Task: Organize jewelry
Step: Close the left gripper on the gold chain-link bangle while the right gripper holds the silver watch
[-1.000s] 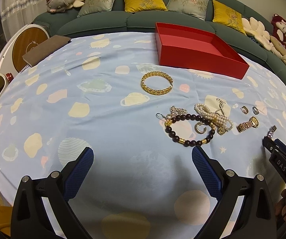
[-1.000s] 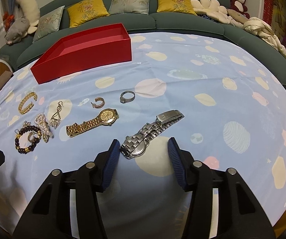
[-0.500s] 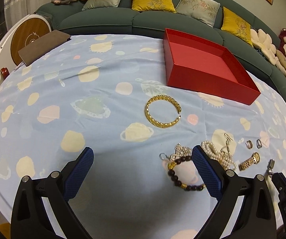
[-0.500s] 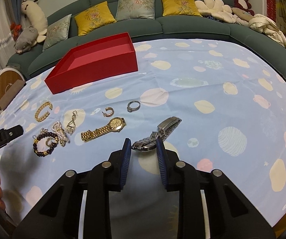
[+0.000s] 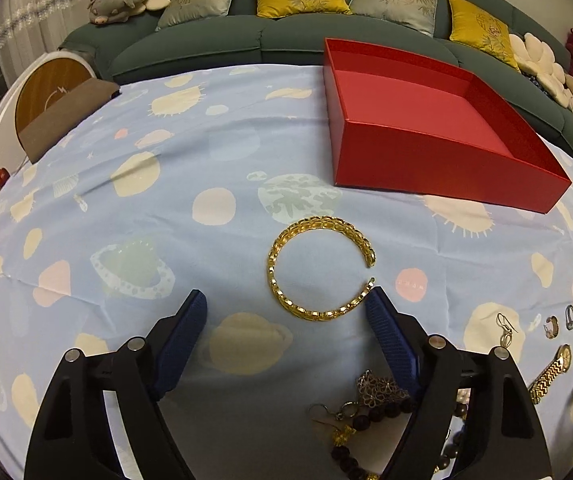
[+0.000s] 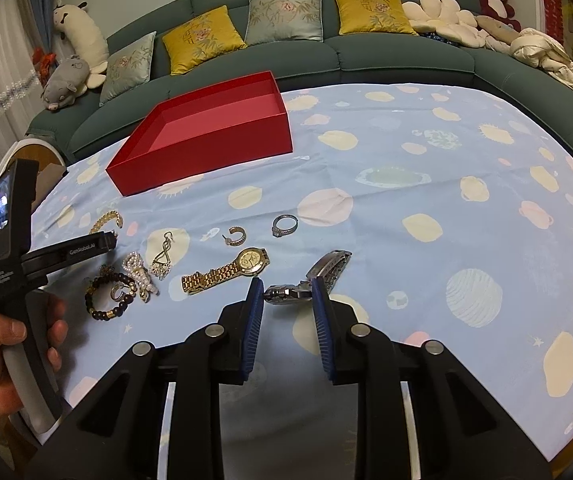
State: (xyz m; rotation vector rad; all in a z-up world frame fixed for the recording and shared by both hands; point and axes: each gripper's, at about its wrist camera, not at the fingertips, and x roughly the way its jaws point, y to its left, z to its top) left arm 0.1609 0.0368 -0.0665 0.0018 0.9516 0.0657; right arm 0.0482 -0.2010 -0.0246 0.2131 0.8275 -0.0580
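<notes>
Two grippers over a table w/ blue planet-print cloth [image 5: 222, 152]. Left gripper [image 5: 286, 306] has jaws wide but closing; gold bangle [image 5: 320, 268] lies flat on cloth just ahead of the tips, mostly between their lines, its open gap toward the right finger. Right blue pad [image 5: 386, 332] sits right at the bangle's lower open end; contact can't be told. Left pad is well clear of it, so no clamp yet. In right wrist view the bangle [image 6: 106, 220] shows just past the left gripper's tip, a hand [image 6: 2, 344] on its handle.

Right gripper [image 6: 287, 292] has jaws narrow, pads pressing on the silver watch [image 6: 318, 276]: watch case end is pinched between blue pads, metal strap trailing up and right, buckle end resting near cloth.

Gold watch [image 6: 226, 270] lies on cloth just left of the right gripper tips, apart from them. Ring [image 6: 284, 224] and small hoop earring [image 6: 236, 236] beyond it. Dark bead bracelet [image 6: 110, 294], pearl piece [image 6: 140, 270] and treble-clef earring [image 6: 162, 256] clustered further left, near left gripper's body.

Red box [image 5: 438, 120] sits open at far side of table, beyond bangle and to its right, well apart from both grippers; nothing visible inside. Green sofa [image 6: 326, 56] w/ cushions behind.
</notes>
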